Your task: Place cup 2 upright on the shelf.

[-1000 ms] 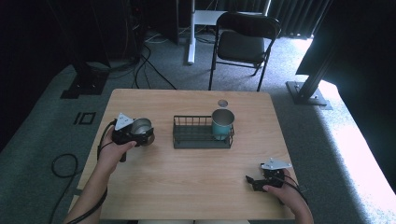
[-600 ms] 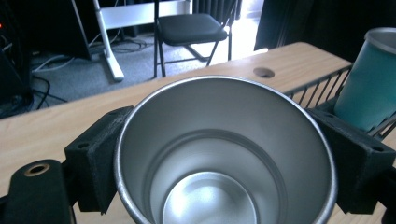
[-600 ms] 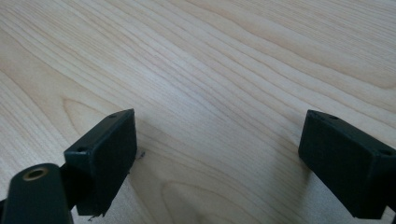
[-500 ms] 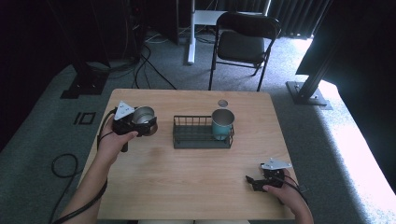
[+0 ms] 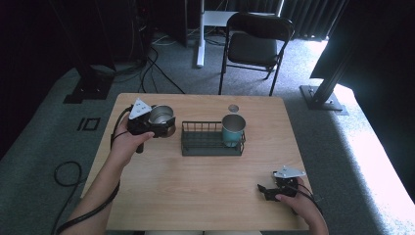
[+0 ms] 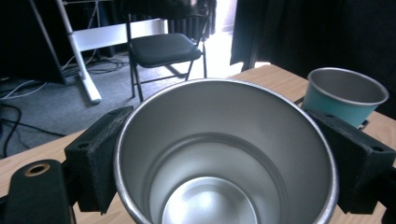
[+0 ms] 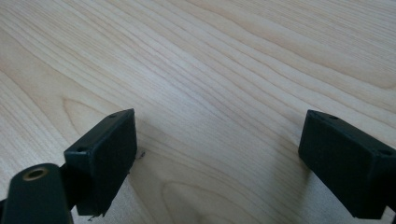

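Your left gripper [image 5: 164,126] clamps the bare steel cup [image 5: 161,117] left of the black wire rack [image 5: 212,146] holding a teal cup [image 5: 233,129], your right gripper [image 5: 266,190] rests apart on the wooden table [image 5: 205,191]: swing low and the rim could snag the rack's wall.

Black tools [image 5: 164,128], grey triangular plates

Over the last second the left tool [image 5: 164,126] has carried the steel cup [image 5: 161,117] it clamps away from the person and toward the far edge of the counter [image 5: 205,196]. It also moved a little sideways toward the wire basket [image 5: 212,145], so the cup now sits nearer the basket's end. The forearm behind the tool has stretched further out.
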Motion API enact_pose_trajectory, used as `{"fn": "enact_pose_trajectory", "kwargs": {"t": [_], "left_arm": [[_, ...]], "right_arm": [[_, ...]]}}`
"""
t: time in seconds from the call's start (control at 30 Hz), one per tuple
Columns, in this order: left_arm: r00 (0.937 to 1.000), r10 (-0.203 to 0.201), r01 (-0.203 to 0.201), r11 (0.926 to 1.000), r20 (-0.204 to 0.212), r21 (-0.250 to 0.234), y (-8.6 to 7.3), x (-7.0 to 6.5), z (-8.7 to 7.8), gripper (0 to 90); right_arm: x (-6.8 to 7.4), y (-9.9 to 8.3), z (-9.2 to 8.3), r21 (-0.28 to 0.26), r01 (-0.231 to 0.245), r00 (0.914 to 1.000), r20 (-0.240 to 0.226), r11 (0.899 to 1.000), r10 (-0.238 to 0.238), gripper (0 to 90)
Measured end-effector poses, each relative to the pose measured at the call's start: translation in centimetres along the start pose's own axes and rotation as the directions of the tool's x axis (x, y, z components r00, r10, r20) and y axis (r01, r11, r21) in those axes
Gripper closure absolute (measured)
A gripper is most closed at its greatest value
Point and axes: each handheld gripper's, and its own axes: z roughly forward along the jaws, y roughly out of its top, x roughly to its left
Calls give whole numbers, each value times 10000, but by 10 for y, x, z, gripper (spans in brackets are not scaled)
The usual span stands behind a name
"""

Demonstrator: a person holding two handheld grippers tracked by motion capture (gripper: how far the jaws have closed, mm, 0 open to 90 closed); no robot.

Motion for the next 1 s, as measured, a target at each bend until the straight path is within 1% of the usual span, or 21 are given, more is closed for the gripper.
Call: {"fn": "enact_pose_trajectory", "kwargs": {"t": [0.3,0.43,0.5,0.53,0.6,0.67,0.7,0.77,0.8,1.0], "left_arm": [[9987,290,-286,9995,426,-112,19,-15,11,139],[9974,410,-404,9991,588,-120,25,-23,18,139],[9972,402,-393,9991,633,-154,26,-24,20,139],[9963,441,-433,9990,734,-135,28,-28,25,139],[9956,474,-463,9988,808,-144,30,-32,29,139],[9954,410,-397,9991,870,-171,31,-35,33,139],[9947,470,-457,9988,911,-154,32,-37,35,139],[9941,386,-371,9992,1010,-168,32,-40,39,139],[9934,435,-419,9990,1066,-167,33,-41,41,139],[9912,338,-327,9994,1282,-110,30,-50,54,139]], "right_arm": [[0,0,0,-8,-2,10000,1,10000,2,111],[0,0,0,-15,-4,10000,-5,10000,4,111],[0,0,0,-16,-2,10000,-4,10000,2,111],[0,0,0,-16,-2,10000,-4,10000,2,111],[0,0,0,-17,-2,10000,-5,10000,2,111],[0,0,0,-15,-2,10000,-5,10000,2,111],[0,0,0,-17,-2,10000,-5,10000,2,111],[0,0,0,-16,-3,10000,-7,10000,3,111],[0,0,0,-16,-6,10000,-6,10000,6,111],[0,0,0,-14,-4,10000,-4,10000,4,111]]}}
